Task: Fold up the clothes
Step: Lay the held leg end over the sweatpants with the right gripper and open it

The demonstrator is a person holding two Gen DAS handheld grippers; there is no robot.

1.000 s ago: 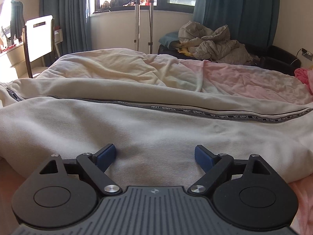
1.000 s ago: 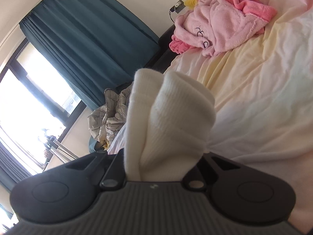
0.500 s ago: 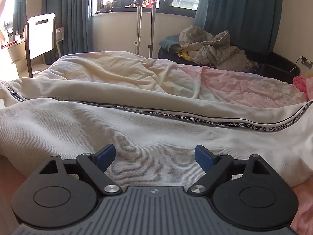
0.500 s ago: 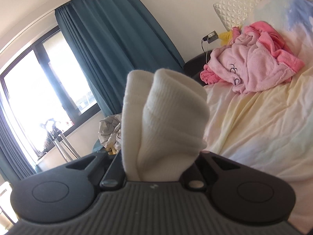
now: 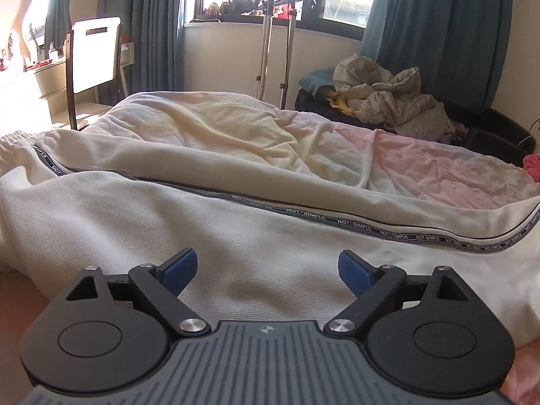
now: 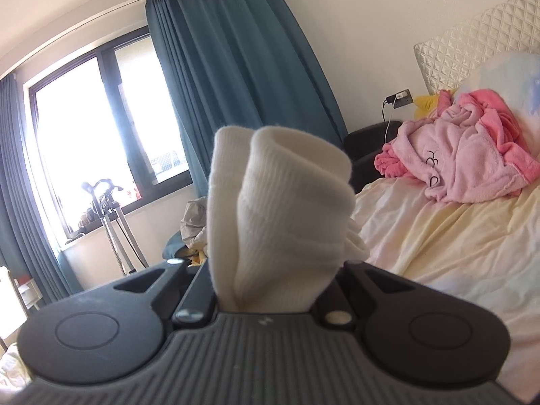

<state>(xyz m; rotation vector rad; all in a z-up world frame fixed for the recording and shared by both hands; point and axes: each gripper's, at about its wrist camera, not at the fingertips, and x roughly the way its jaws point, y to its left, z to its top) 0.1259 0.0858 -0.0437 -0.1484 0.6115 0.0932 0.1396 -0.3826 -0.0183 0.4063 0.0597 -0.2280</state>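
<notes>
Nearest in the left wrist view, at bottom centre: left tool (image 5: 266, 268) spread wide, blue pads (image 5: 180, 266) well apart, nothing between them, hovering over cream trousers (image 5: 236, 246) laid across the middle of the frame on the bed (image 5: 422, 168) — black side stripe (image 5: 371, 227) lettered "NOT-SIMPLE" running left to right. Beyond, at upper right, a crumpled grey heap (image 5: 388, 99) under teal curtains (image 5: 438, 27). In the right wrist view, bottom centre: right tool (image 6: 270, 290) pressed together on a bunched cream cuff (image 6: 280, 209) standing up mid-frame. Farther off at right, a pink robe (image 6: 465, 155) on the bed — quilted headboard (image 6: 472, 40) at upper right.
</notes>
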